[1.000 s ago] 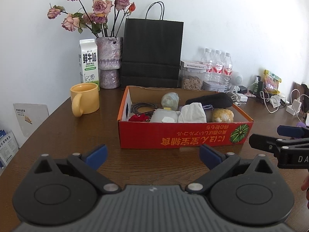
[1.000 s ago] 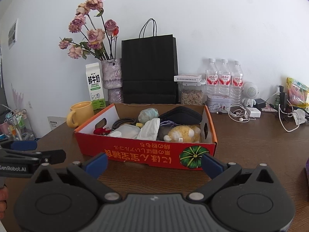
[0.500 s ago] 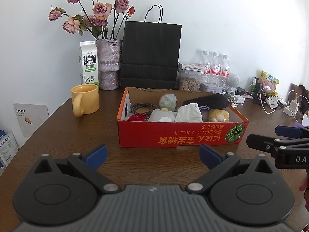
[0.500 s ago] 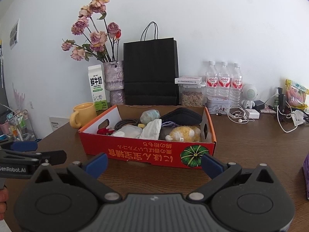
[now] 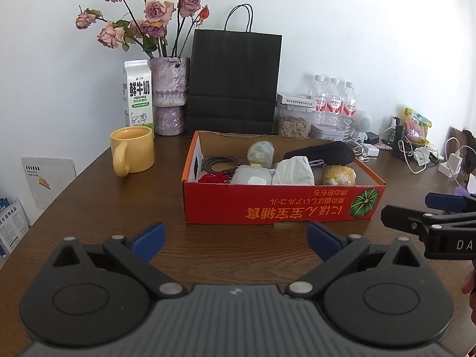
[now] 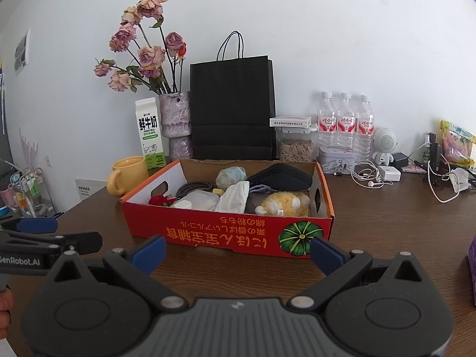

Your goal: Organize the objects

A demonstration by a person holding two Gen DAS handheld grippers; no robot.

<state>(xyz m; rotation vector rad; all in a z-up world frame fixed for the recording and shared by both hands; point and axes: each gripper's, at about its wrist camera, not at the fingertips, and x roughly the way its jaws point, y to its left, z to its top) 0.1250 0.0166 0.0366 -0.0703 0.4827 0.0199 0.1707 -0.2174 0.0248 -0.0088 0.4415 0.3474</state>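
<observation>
Nearest, the left tool [image 5: 235, 236] and right tool [image 6: 237, 250] hover over the tabletop [image 5: 89, 208], fingers apart, holding nothing. At twelve o'clock the red box [image 6: 229, 232] holds a plush toy [image 6: 284, 203], tissue [image 6: 235, 196] and what may be a cable [image 6: 193, 187]. Sorted or awaiting sorting, either fits; any grasp should descend vertically, clearing the walls.
</observation>
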